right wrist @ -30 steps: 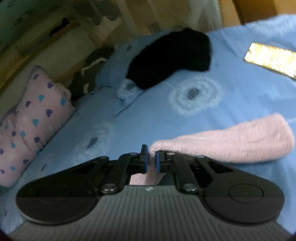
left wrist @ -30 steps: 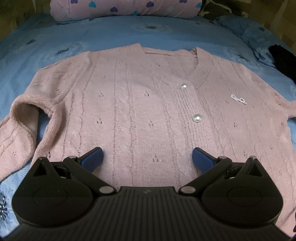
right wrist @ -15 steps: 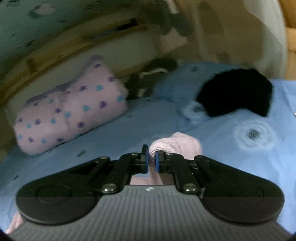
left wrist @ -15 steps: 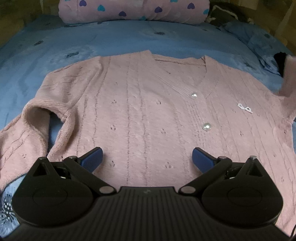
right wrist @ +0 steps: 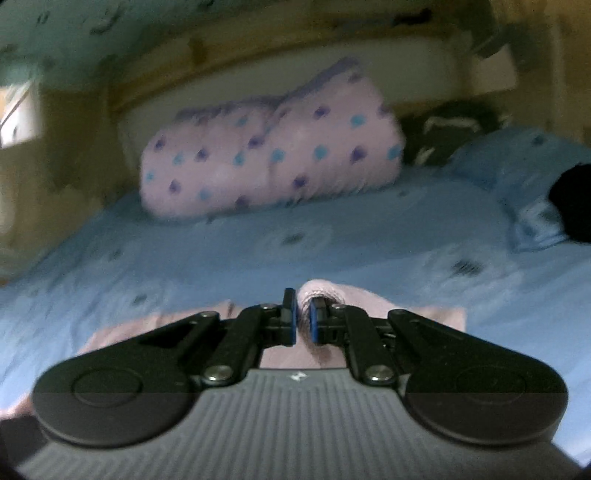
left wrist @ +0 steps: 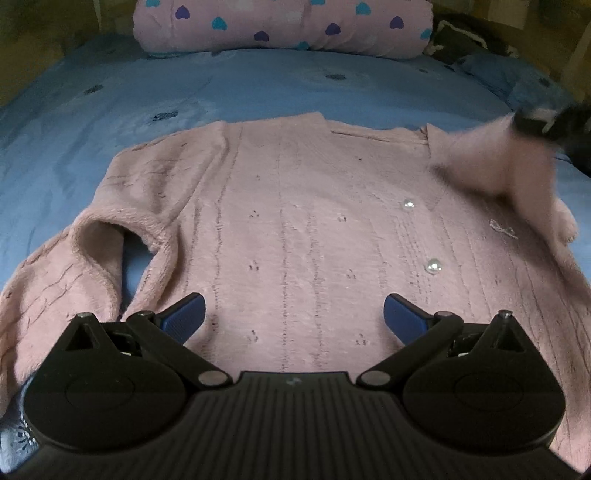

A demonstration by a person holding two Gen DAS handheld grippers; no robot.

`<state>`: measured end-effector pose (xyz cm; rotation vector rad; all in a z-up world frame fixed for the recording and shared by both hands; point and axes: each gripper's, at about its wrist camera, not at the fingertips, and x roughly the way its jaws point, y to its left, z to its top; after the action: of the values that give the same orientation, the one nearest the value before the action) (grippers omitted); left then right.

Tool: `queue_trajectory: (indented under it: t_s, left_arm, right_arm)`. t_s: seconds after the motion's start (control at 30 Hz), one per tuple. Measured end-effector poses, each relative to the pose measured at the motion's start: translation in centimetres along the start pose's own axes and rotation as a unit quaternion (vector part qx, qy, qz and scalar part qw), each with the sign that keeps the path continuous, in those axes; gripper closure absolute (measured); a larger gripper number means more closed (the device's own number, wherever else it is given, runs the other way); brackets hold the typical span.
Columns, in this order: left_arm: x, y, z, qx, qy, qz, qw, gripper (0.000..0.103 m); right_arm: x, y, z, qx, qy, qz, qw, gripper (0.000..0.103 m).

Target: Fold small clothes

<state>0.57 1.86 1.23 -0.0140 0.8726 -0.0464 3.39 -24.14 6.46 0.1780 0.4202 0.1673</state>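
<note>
- Pink fuzzy knit, a buttoned cardigan (left wrist: 295, 229), lies front-up on the blue bed sheet (left wrist: 240, 85), collar toward 12 o'clock and hem toward 6 o'clock in the left wrist view, so its long axis runs straight away from the left gripper (left wrist: 293, 314).
- Its sleeve at 2 o'clock (left wrist: 509, 166) is raised off the bed and blurred, its cuff pinched by the right gripper (right wrist: 303, 320), whose fingers (right wrist: 289, 317) are pressed together on the pink cuff (right wrist: 317, 291).
- The other sleeve (left wrist: 55, 280) lies loose at 8 o'clock, bent into a loop beside the body.
- The left gripper hangs over the hem with its fingers (left wrist: 183, 317) spread wide and nothing between them.
- The coming move likely turns on carrying the held sleeve from 2 o'clock toward 9 o'clock, across the chest; the right hand is the nearer one and already has it.
- The untouched sleeve lies nearest the left gripper, at about its 9 o'clock.
- A pink heart-print pillow (left wrist: 280, 26) sits at 12 o'clock at the bed's head, and a dark garment (right wrist: 570, 203) lies at 3 o'clock in the right wrist view.
</note>
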Motion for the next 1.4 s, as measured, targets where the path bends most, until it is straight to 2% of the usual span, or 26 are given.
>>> queue_trajectory:
  t_s: [0.13,0.33,0.37,0.43,0.53,0.73,0.87,1.0,1.1,1.23,1.4]
  left_arm:
    - [0.0,0.5,0.2,-0.006,-0.001,0.002,1.0000,0.000]
    - [0.3,1.1,0.2,-0.016,-0.001,0.006,0.9999,0.000]
    - [0.3,1.1,0.2,-0.016,-0.001,0.007,0.9998,0.000]
    - [0.5,1.1,0.0,-0.015,-0.001,0.011,0.9998,0.000]
    - [0.7,0.9,-0.1,-0.012,-0.003,0.013,0.9998,0.000]
    - [-0.5,-0.8,0.0,0.015,-0.034,0.021,0.9991,0.000]
    - [-1.7,-2.7,0.8,0.016,-0.041,0.015,0.9989,0.000]
    - [-2.7,-5.3,1.6,0.026,-0.043,-0.006,0.9987,0.000]
    - [-3.0,-7.7,2.1,0.032,-0.045,-0.017,0.9983,0.000]
    - [-3.0,-11.4,2.6,0.042,-0.060,-0.019,0.9971,0.000]
    - [-2.4,-16.6,2.6,0.064,-0.076,-0.035,0.9944,0.000]
  right_arm:
    - [2.7,1.3,-2.7,0.002,0.063,0.022,0.998,0.092]
    - [5.3,2.5,-5.9,0.006,0.128,0.040,0.991,0.089]
    - [5.6,2.6,-6.2,0.009,0.142,0.042,0.989,0.085]
    - [6.1,2.4,-6.7,0.019,0.164,0.054,0.985,0.060]
    - [4.8,2.2,-6.9,0.026,0.157,0.081,0.984,0.039]
    - [1.4,0.4,-5.4,0.050,0.157,0.111,0.980,0.039]
    - [0.1,-1.6,-3.4,0.073,0.169,0.091,0.979,0.039]
    - [-0.7,-4.2,-1.9,0.068,0.126,0.066,0.987,0.039]
    - [-0.9,-6.9,-2.1,0.088,0.101,0.036,0.990,0.039]
    - [-0.1,-9.9,-2.5,0.110,0.128,-0.010,0.986,0.039]
    - [-1.0,-12.6,-1.7,0.136,0.121,-0.031,0.983,0.039]
